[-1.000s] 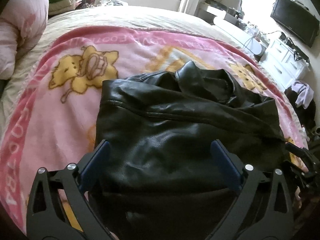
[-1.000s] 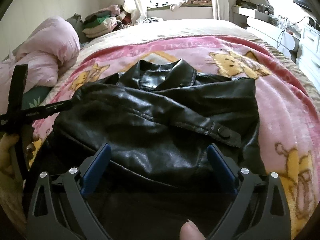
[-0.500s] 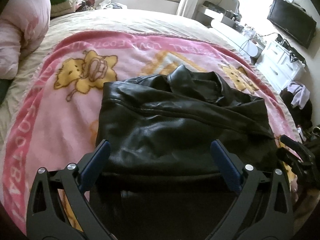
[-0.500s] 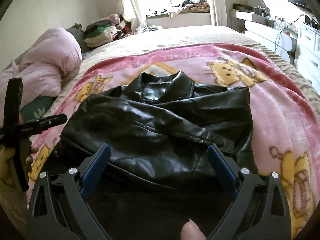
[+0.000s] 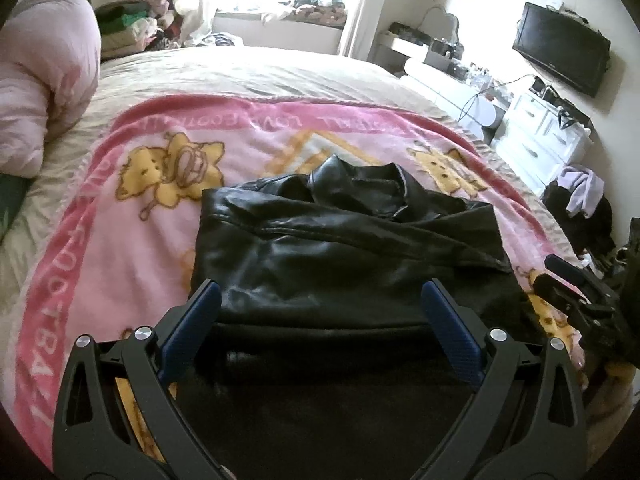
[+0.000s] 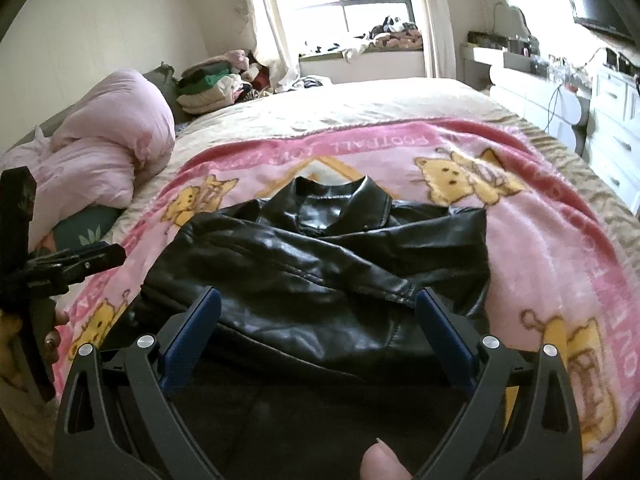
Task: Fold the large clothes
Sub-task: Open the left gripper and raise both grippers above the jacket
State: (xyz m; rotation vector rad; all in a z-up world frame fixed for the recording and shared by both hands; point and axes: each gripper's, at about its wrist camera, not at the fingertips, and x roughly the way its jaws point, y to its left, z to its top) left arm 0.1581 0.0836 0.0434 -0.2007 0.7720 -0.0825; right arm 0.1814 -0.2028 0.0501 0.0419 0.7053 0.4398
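Note:
A black leather jacket point(image 5: 344, 248) lies folded on a pink cartoon blanket point(image 5: 120, 240) on the bed, collar at the far side, sleeves crossed over the body. It also shows in the right wrist view point(image 6: 320, 272). My left gripper point(image 5: 320, 300) is open and empty, above the jacket's near hem. My right gripper point(image 6: 316, 308) is open and empty, also above the near hem. The right gripper shows at the right edge of the left wrist view point(image 5: 580, 296). The left gripper shows at the left edge of the right wrist view point(image 6: 60, 268).
A pink duvet point(image 6: 100, 160) is bundled at the bed's left. Stacked clothes point(image 6: 208, 84) lie at the far left corner by the window. White drawers point(image 5: 540, 140) and a wall television point(image 5: 560, 52) stand to the right. Dark clothes point(image 5: 580, 216) hang beside the bed.
Both grippers have drawn back and risen from the jacket, so it looks smaller and farther. The jacket lies still.

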